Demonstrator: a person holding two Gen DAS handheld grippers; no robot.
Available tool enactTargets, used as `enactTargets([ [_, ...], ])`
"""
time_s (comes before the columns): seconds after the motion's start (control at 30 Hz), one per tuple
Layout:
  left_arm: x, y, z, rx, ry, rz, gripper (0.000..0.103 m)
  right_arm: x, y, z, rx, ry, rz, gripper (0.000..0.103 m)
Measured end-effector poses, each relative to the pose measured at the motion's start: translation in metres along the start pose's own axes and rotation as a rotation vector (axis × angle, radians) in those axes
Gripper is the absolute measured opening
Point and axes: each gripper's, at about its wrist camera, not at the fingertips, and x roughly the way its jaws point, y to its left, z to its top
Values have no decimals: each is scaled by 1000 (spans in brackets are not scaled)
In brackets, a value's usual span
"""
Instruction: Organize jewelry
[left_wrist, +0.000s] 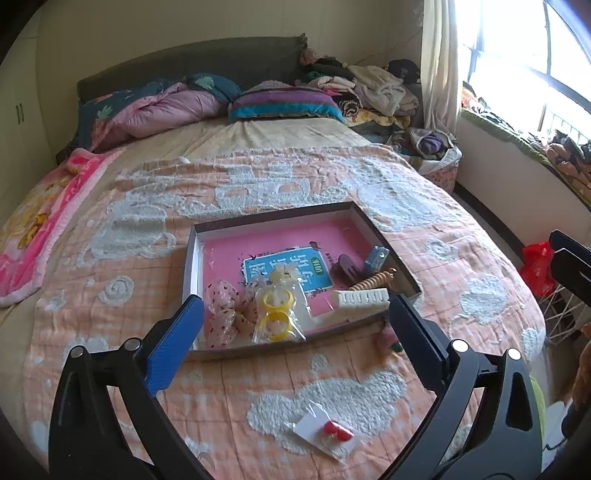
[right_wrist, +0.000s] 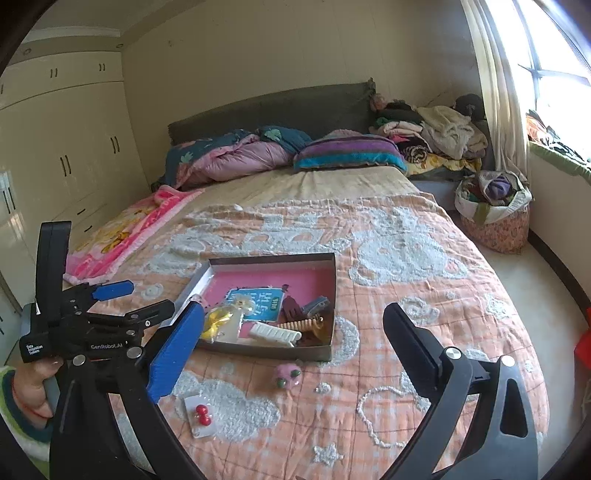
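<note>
Jewelry and hair pieces lie gathered in a shallow, dark-walled cardboard box (left_wrist: 192, 266) with a pink floor, set on a peach quilted bedspread (left_wrist: 129, 332) with white tufted clouds. Inside the box are a clear bag of yellow plastic rings (left_wrist: 275, 314), a spotted fabric scrunchie (left_wrist: 221, 314), a white plastic comb (left_wrist: 364, 301), a dark brown claw clip (left_wrist: 341, 271), a tan coiled hair tie (left_wrist: 371, 282) and a small blue box (left_wrist: 376, 256), all on a blue printed card (left_wrist: 284, 271). Outside the box, near its front wall, sits a small pink and green trinket (right_wrist: 288, 373). Nearer the cameras, a white card with red bead earrings (left_wrist: 323, 434) lies on the bedspread. The left gripper (left_wrist: 295, 332) hangs over the box's near edge, jaws spread wide with nothing between them. The right gripper (right_wrist: 295, 339) is likewise wide and empty.
</note>
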Motion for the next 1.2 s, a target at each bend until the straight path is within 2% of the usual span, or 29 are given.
enactTargets([
  [0.47,-35,-7,-29,10,-21,-29,93,-33,16,-9,-25,-25,12,97],
  [0.83,-31,-3,-65,22,36,-10,93,-30,25,-32,-50,20,24,98],
  [1.2,-18,-4,-101,38,117,8,93,-7,23,-58,-75,95,28,98],
])
